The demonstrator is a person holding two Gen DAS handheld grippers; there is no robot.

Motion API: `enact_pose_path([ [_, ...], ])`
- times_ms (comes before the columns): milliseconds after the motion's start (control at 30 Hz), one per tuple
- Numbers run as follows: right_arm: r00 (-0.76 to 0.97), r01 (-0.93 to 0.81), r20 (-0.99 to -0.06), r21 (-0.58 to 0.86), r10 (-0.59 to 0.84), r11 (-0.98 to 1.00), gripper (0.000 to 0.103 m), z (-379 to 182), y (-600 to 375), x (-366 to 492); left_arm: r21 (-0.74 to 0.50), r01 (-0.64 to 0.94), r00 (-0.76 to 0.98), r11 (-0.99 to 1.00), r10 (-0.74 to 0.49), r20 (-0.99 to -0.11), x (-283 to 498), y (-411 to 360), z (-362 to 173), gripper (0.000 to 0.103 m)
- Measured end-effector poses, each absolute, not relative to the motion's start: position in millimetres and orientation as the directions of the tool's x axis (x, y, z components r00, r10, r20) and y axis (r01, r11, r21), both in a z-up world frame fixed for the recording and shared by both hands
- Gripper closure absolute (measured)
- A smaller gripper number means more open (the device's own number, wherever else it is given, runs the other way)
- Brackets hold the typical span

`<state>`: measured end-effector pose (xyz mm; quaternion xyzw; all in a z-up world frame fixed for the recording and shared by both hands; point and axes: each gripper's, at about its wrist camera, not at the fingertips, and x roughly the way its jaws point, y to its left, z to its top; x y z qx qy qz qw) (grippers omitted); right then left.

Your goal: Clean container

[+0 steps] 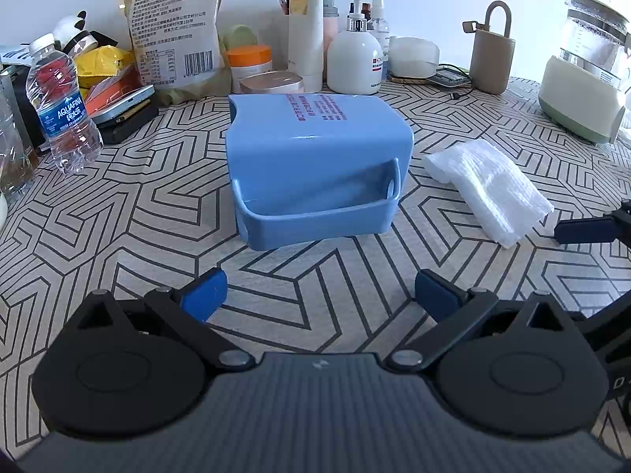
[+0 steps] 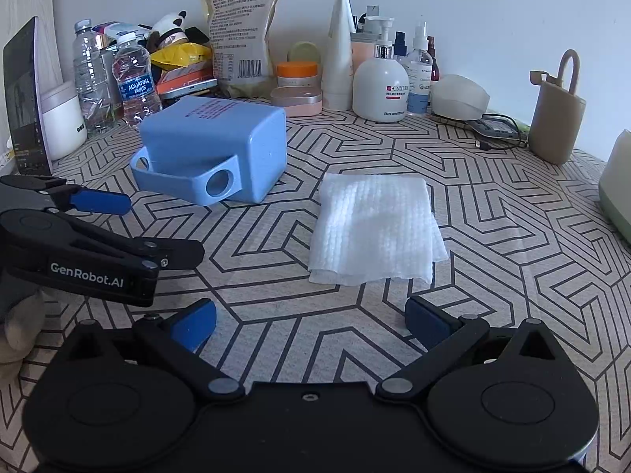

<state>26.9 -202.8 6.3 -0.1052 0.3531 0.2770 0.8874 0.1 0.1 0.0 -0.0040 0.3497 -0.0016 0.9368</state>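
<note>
A blue plastic container [image 1: 315,165] lies on its side on the patterned tablecloth, its open mouth facing my left gripper; in the right wrist view the container [image 2: 221,149] sits to the left. A folded white cloth [image 1: 489,185] lies to its right, and that cloth [image 2: 374,228] is straight ahead of my right gripper. My left gripper [image 1: 321,299] stands open a short way in front of the container, nothing between its fingers. My right gripper [image 2: 311,327] is open too, just short of the cloth's near edge and apart from it.
Along the back wall stand a water bottle [image 1: 63,106], a food pouch [image 1: 173,23], jars, tubes, a white pump bottle [image 1: 355,59], a beige holder [image 1: 493,55] and a kettle [image 1: 587,71]. A tablet [image 2: 23,98] leans at far left.
</note>
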Motion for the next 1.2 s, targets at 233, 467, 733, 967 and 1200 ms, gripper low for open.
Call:
enact_pose_path([
  [233,0.598,-0.566,-0.685,0.006,0.416,0.824,0.000,6.1,-202.7,26.9,-0.010,0.000,0.757,1.000,-0.007,-0.654,0.3,0.6,-0.3,0.000],
  [467,0.598,-0.566,-0.685,0.005,0.416,0.824,0.000,6.2,-203.2,26.4,-0.011,-0.001,0.757,1.000,-0.006,-0.653,-0.6,1.1,-0.4,0.000],
  [733,0.599,-0.567,-0.685,0.005,0.416,0.824,0.000,6.7,-201.9,26.4,-0.011,-0.001,0.758,1.000,-0.006,-0.652,-0.7,0.3,-0.1,0.000],
  [967,0.598,-0.567,-0.685,0.006,0.416,0.824,0.000,6.3,-202.7,27.3,-0.013,0.000,0.758,1.000,-0.008,-0.652,-2.0,-0.2,1.5,0.000],
  [1200,0.596,-0.569,-0.686,0.007,0.418,0.823,0.000,6.2,-202.9,28.0,-0.013,-0.001,0.758,1.000,-0.008,-0.652,-1.6,-0.7,2.1,0.000],
])
